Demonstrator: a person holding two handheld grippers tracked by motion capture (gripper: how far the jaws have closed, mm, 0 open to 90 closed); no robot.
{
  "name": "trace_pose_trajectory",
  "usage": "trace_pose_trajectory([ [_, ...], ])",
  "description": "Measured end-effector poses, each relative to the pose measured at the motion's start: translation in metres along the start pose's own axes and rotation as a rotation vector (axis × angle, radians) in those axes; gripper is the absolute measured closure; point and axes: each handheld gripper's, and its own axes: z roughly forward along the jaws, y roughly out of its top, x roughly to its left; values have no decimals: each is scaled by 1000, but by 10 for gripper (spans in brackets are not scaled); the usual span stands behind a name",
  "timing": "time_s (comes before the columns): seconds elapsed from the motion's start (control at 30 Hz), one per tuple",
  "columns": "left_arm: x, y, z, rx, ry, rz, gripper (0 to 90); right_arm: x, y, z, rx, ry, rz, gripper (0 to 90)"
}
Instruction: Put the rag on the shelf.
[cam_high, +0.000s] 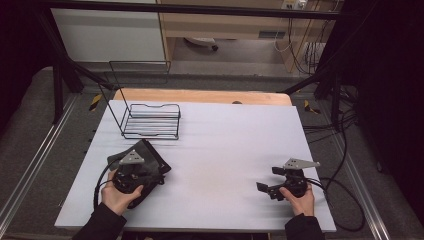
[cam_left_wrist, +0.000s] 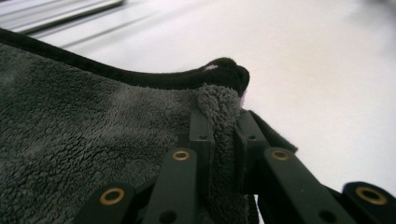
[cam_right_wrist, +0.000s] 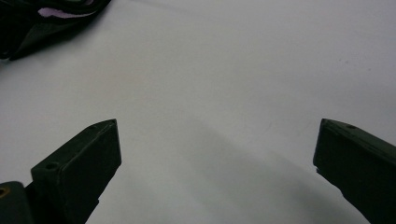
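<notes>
A dark grey fleecy cloth (cam_high: 150, 157) with a black hem lies at the near left of the white table (cam_high: 225, 145). My left gripper (cam_high: 142, 172) sits on it, held by a hand. In the left gripper view its jaws are shut on a pinched fold of the cloth (cam_left_wrist: 70, 140) near a hemmed corner, my left gripper (cam_left_wrist: 223, 128) squeezing the pile between them. My right gripper (cam_high: 264, 186) rests at the near right, held by the other hand, jaws wide apart. In the right gripper view, my right gripper (cam_right_wrist: 217, 149) is open over bare table, with the cloth (cam_right_wrist: 42, 18) far off.
A black wire rack (cam_high: 147, 117) with a tall back frame stands at the far left of the table. Cables (cam_high: 345, 200) trail off the right edge. A wooden board edge (cam_high: 200, 95) runs along the far side.
</notes>
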Motion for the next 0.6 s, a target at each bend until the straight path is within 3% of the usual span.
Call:
trace_pose_trajectory([
  [0.3, -29, 2, 16, 25, -83, 48, 801, 0, 0, 0, 2, 1, -1, 16],
  [0.4, -35, 2, 17, 25, -108, 53, 799, 0, 0, 1, 2, 2, -2, 16],
  [0.6, -37, 1, 26, 40, -117, 47, 772, 0, 0, 1, 7, 4, 0, 16],
])
